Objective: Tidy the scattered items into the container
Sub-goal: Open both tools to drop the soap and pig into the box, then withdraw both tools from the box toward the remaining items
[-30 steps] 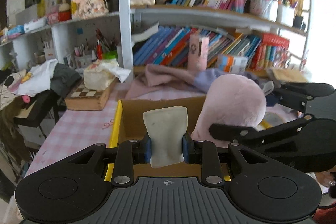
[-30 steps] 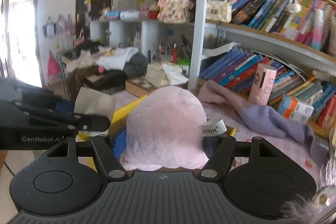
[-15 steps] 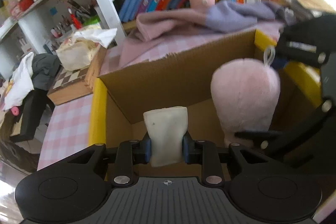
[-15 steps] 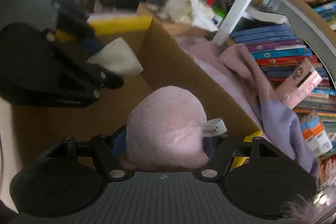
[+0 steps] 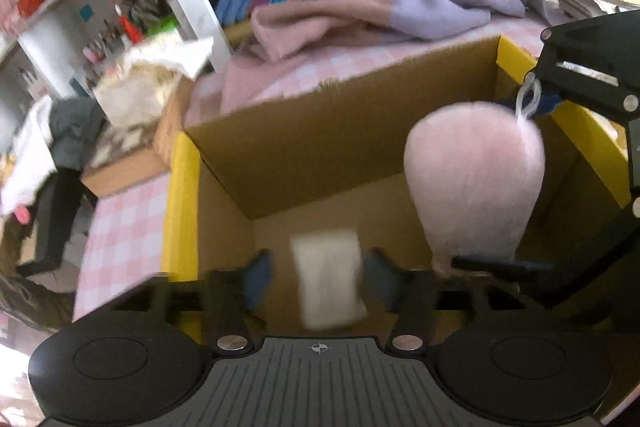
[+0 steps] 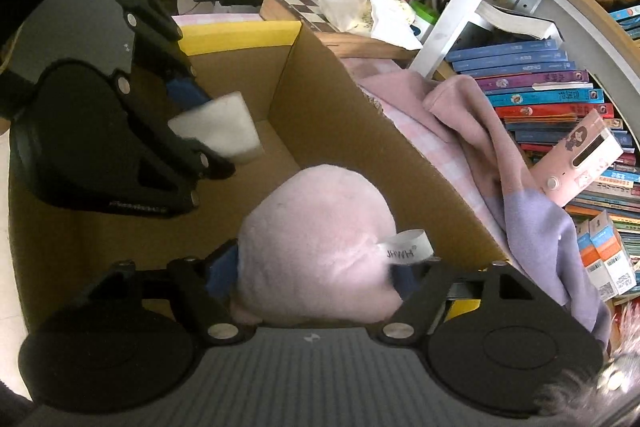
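Now both claws opening over cardboard box (image 5: 320,147), left claw (image 5: 320,279) clear of white pad (image 5: 326,283), right claw (image 6: 312,275) around pink plush (image 6: 316,247).

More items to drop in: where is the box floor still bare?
Bare floor lies by the cardboard box's far wall, between the white pad and pink plush. Crowded nearer, where the left gripper and right gripper are opening.

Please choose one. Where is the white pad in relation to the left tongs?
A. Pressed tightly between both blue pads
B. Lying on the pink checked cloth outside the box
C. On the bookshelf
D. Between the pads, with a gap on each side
D: the white pad sits between the opening left tongs, clear of both blue pads, over the cardboard box.
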